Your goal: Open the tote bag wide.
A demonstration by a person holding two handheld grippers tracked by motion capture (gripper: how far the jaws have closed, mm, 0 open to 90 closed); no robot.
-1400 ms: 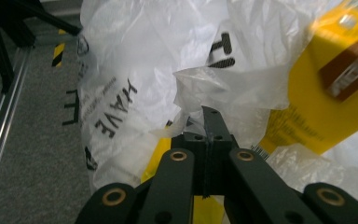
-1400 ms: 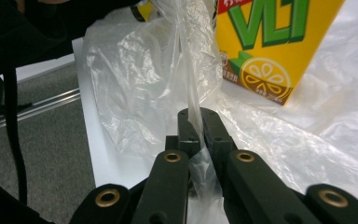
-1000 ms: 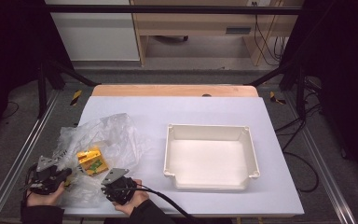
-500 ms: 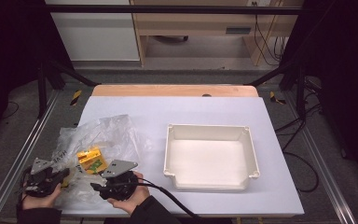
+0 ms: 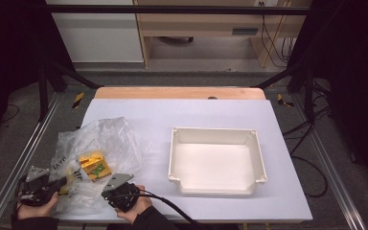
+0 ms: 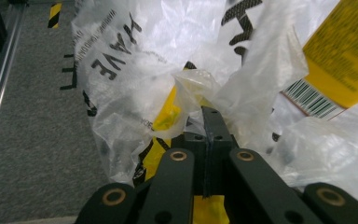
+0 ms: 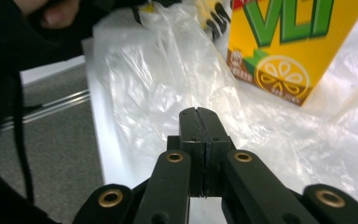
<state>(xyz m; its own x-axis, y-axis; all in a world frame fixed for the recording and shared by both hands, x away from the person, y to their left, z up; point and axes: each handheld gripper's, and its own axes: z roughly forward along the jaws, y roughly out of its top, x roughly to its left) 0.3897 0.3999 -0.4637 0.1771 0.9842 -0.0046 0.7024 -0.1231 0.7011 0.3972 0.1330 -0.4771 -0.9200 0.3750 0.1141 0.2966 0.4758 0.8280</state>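
A crumpled clear plastic bag (image 5: 100,143) with black print lies at the table's near left, and a yellow drink carton (image 5: 95,166) is inside it. My left gripper (image 5: 62,181) is at the bag's left edge. In the left gripper view the left gripper (image 6: 209,114) is shut, with bag film (image 6: 135,70) bunched round its tips and the carton (image 6: 349,51) at upper right. My right gripper (image 5: 108,191) sits by the bag's near edge. Its jaws (image 7: 199,114) have just closed and stand together over the film (image 7: 158,79); no fold is visible between them. The carton (image 7: 284,42) stands beyond.
An empty white tray (image 5: 215,134) sits right of the bag on the pale tabletop. Metal rails run along both sides of the table, with grey floor beyond them. The other hand (image 7: 56,14) is at the top left of the right gripper view.
The right gripper has drawn back slightly toward the near edge. The left hand, the bag and the carton have kept their places.
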